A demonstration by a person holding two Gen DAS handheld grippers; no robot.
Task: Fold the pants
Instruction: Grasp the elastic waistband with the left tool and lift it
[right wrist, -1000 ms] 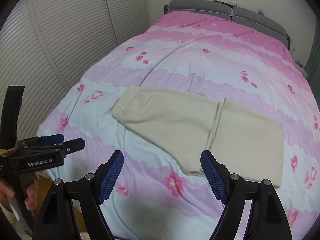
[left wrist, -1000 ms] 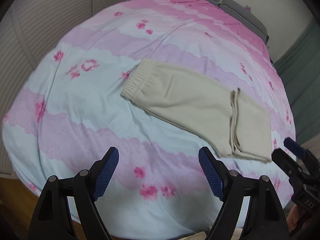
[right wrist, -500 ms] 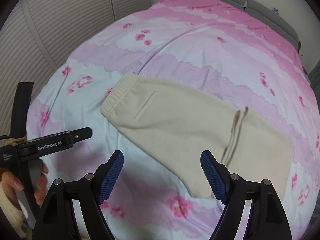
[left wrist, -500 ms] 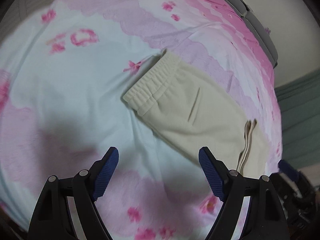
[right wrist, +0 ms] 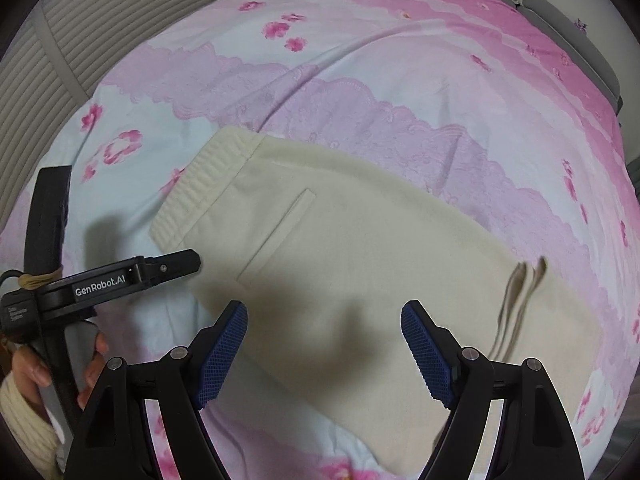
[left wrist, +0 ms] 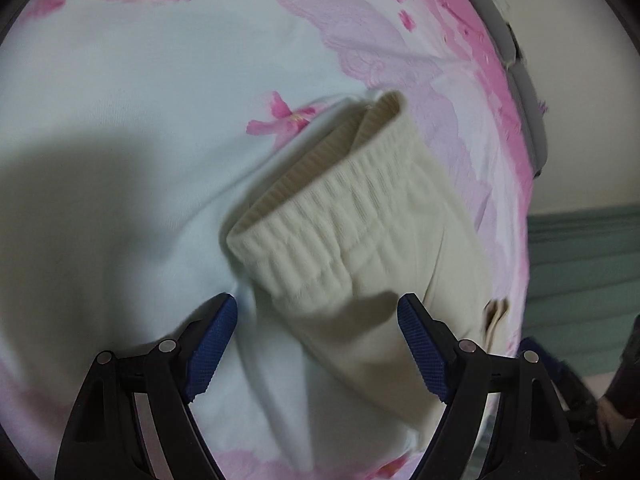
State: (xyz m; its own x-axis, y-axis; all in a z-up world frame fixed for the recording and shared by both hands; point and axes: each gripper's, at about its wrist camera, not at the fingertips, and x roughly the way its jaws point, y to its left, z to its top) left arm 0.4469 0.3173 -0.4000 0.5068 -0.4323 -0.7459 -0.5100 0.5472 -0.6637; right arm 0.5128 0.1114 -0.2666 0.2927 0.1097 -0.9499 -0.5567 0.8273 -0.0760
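Cream pants [right wrist: 360,264] lie flat on the pink and pale-blue floral bedspread [right wrist: 360,80], partly folded, with the leg hems [right wrist: 520,292] doubled back onto the cloth at the right. The ribbed elastic waistband [left wrist: 332,232] fills the left wrist view; its near corner sits just ahead of my left gripper [left wrist: 316,344], which is open and empty, low over the bed. In the right wrist view the left gripper [right wrist: 176,264] shows at the waistband's near corner. My right gripper [right wrist: 324,344] is open and empty above the near edge of the pants, mid-length.
Slatted white closet doors [right wrist: 80,32] stand at the left of the bed. A grey headboard [right wrist: 568,12] is at the far end. A green curtain [left wrist: 580,260] hangs at the right in the left wrist view.
Both grippers have moved forward and down toward the pants. The left one has closed in on the waistband corner; the right one is now over the near edge. Both stay open.
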